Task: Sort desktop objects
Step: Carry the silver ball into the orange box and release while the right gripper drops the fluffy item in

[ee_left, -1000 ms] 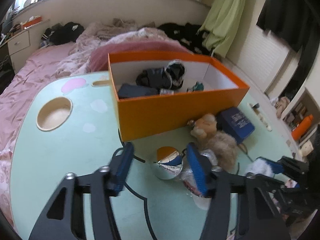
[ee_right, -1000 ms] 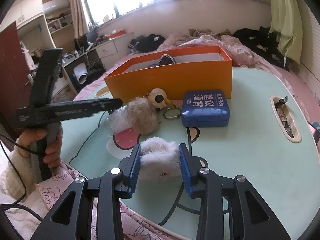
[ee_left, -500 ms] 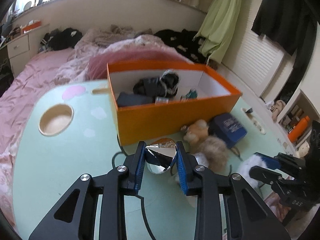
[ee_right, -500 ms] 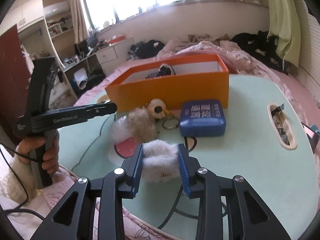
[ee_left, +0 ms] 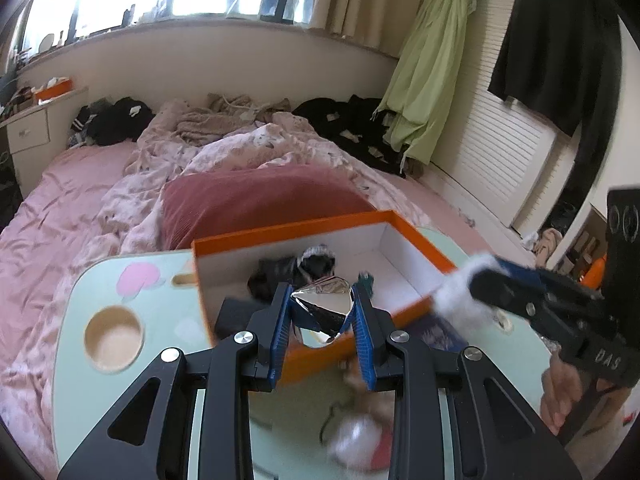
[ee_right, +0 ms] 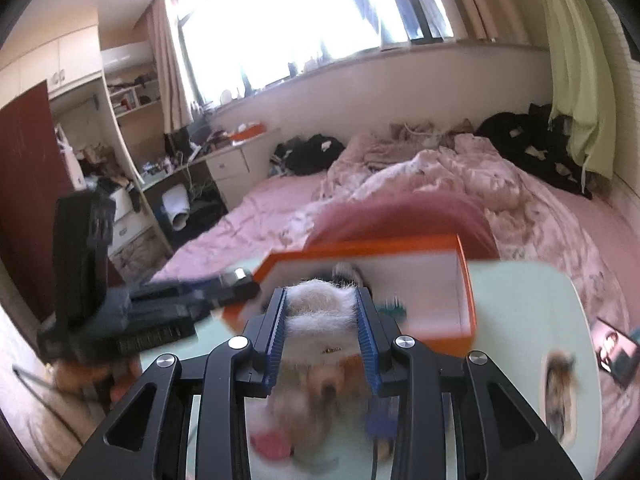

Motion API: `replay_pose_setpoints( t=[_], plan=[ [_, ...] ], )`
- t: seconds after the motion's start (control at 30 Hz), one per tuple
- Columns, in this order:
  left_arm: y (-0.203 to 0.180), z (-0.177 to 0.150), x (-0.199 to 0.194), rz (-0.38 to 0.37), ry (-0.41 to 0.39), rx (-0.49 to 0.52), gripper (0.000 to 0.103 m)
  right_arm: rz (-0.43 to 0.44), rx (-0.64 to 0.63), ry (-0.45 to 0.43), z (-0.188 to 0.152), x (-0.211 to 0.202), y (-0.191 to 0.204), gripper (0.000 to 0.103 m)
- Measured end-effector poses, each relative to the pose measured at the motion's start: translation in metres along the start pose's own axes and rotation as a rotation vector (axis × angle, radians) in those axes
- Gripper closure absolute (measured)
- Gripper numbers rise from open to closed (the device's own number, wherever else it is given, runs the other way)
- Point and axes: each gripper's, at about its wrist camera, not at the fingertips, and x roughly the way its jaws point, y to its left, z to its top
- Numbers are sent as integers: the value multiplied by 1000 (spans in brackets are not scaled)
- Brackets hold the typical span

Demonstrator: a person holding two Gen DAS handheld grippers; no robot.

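On the pale green bench (ee_left: 132,280), the orange box (ee_left: 316,356) already holds dark items; a blurred plush toy (ee_right: 320,392), perhaps a dog, remains outside. Left tongs (ee_left: 322,322) pinch a shiny foil packet (ee_left: 324,308), right tongs (ee_right: 322,328) a white fluffy piece (ee_right: 320,316), both raised near the box.

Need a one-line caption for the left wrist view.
Left claw grips a crumpled silver wrapper above the orange box; right claw carries white fluff.
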Motion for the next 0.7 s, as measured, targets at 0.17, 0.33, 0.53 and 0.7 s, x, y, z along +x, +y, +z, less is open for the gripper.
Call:
replay_pose_setpoints(
  t=[0.17,0.33,0.53,0.7],
  plan=[
    [10,10,42,48,73,-64,42,-6,110,90,19,54,-31,41],
    [15,4,37,32,41,-85,37,-6,175,81,14,53,-43,41],
    [13,-9,2,44,-7,-58,31,-19,132,67,-7,16,-31,41],
    [-3,-41,-23,31,38,32,31,-40,45,151,-48,-11,-9,41]
  ],
)
